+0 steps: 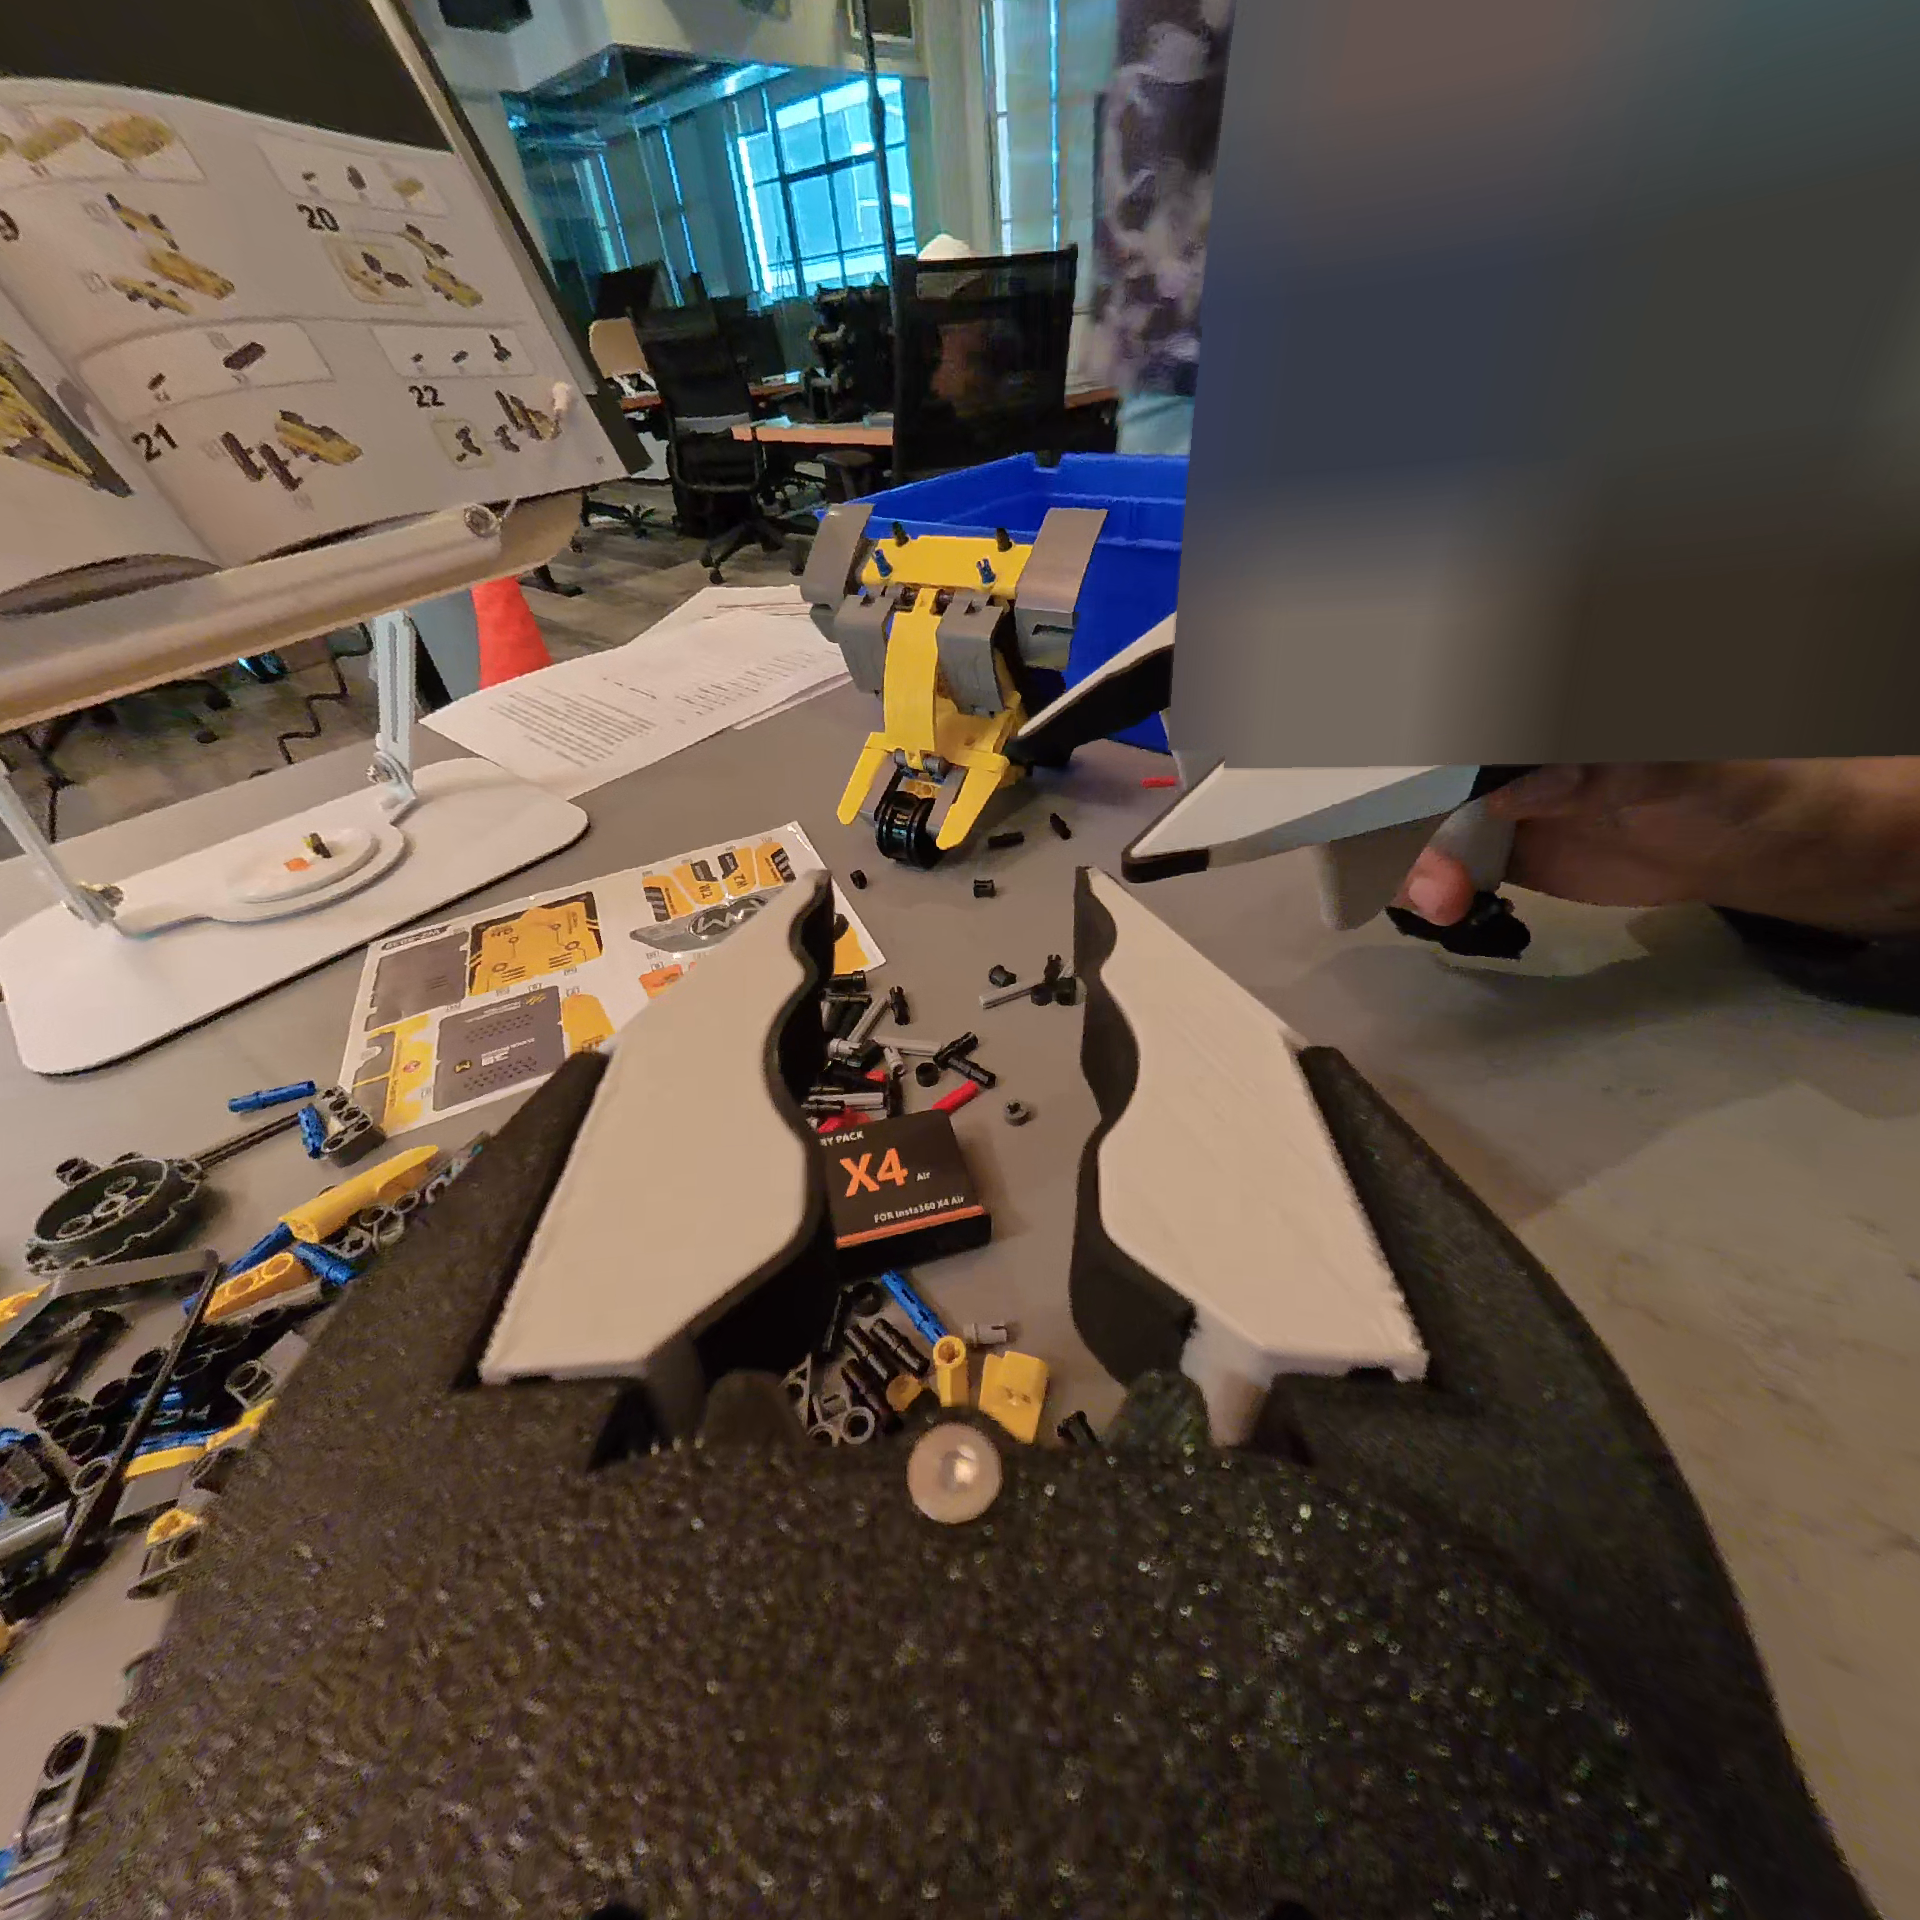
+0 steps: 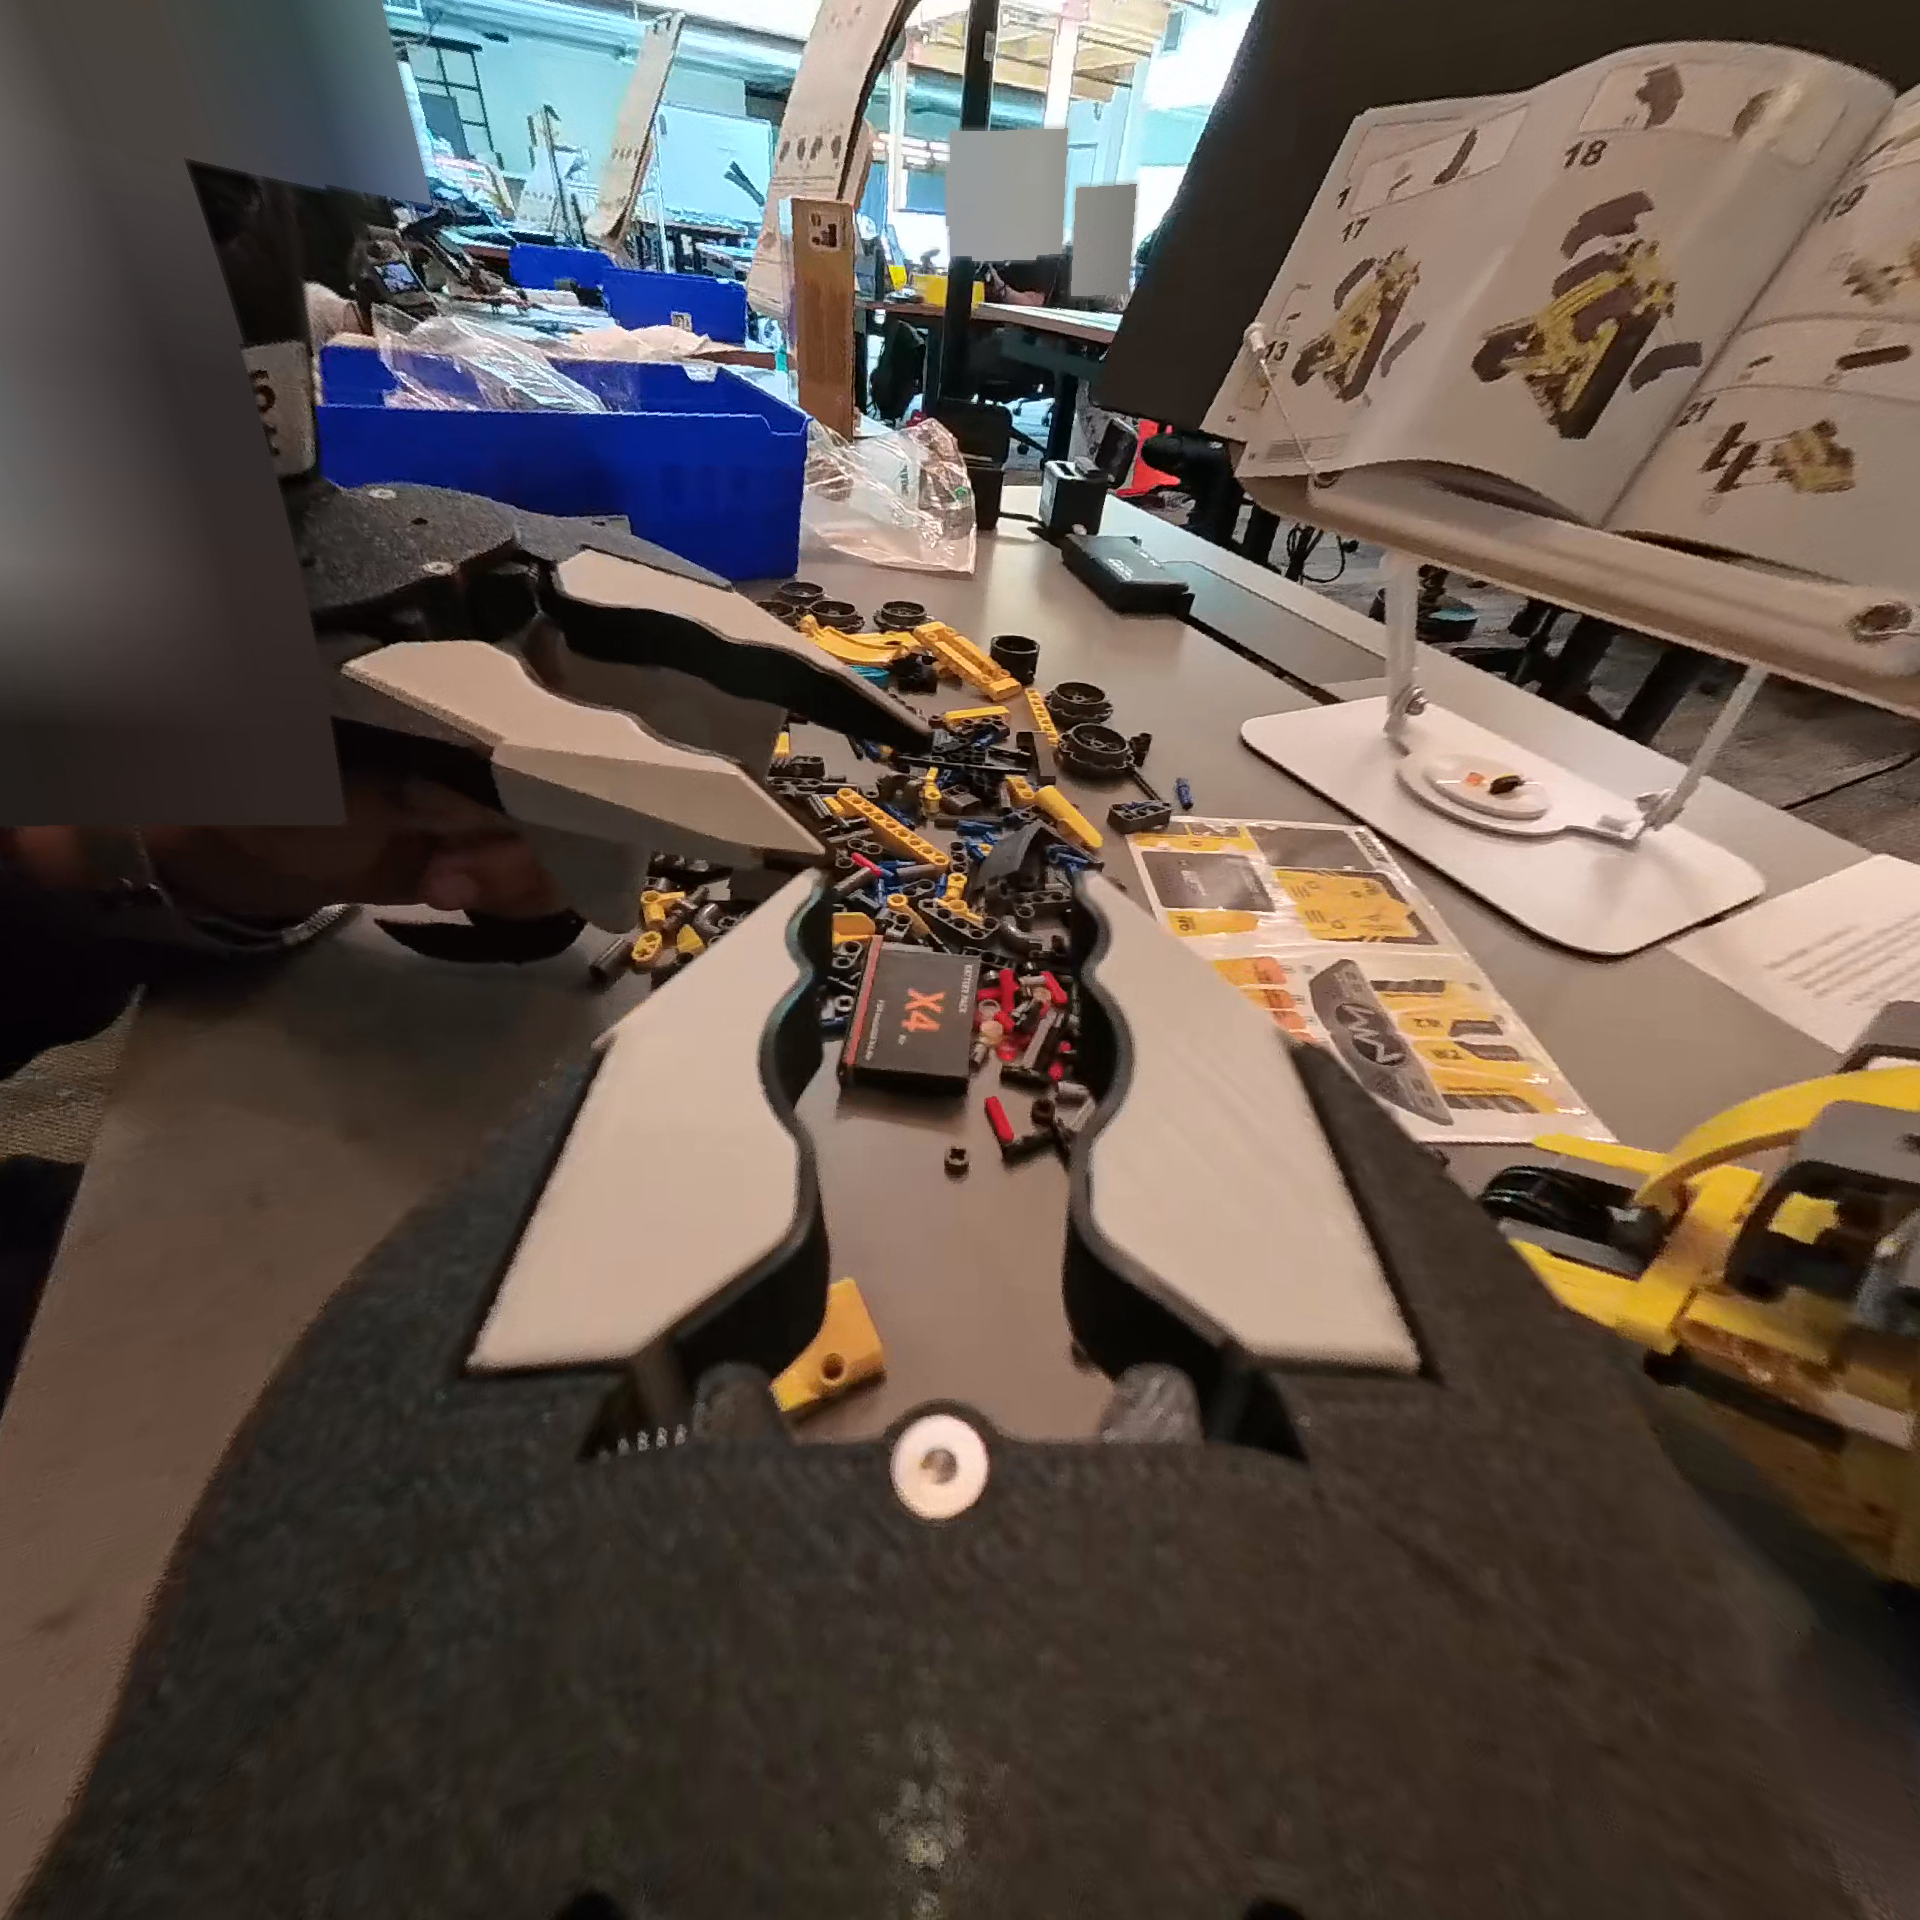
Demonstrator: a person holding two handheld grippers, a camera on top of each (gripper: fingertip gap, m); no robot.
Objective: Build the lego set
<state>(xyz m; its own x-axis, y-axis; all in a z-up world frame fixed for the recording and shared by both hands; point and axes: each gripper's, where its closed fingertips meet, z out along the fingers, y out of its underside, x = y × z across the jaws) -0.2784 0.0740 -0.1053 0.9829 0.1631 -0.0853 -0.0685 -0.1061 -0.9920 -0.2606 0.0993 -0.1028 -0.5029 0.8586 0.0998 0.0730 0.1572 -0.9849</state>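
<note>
A half-built yellow and grey lego model (image 1: 935, 665) stands on the grey table (image 1: 1558, 1039), far ahead of my left gripper (image 1: 954, 883). That gripper is open and empty, low over a pile of loose black, grey, red and yellow pieces (image 1: 894, 1049) and a small black box (image 1: 904, 1184). My right gripper (image 2: 948, 883) is open and empty over the same black box (image 2: 909, 1023) and loose pieces (image 2: 935, 831). The model (image 2: 1714, 1247) lies close to its right. The left gripper (image 2: 873, 790) shows ahead, to the left, open above the pile.
An open instruction booklet (image 1: 260, 312) rests on a white stand (image 1: 312, 862) at the left. A sticker sheet (image 1: 582, 987) lies flat beside the pile. Blue bins (image 2: 561, 457) and a plastic bag (image 2: 894, 499) sit at the back. Printed papers (image 1: 644, 686) lie behind the sticker sheet.
</note>
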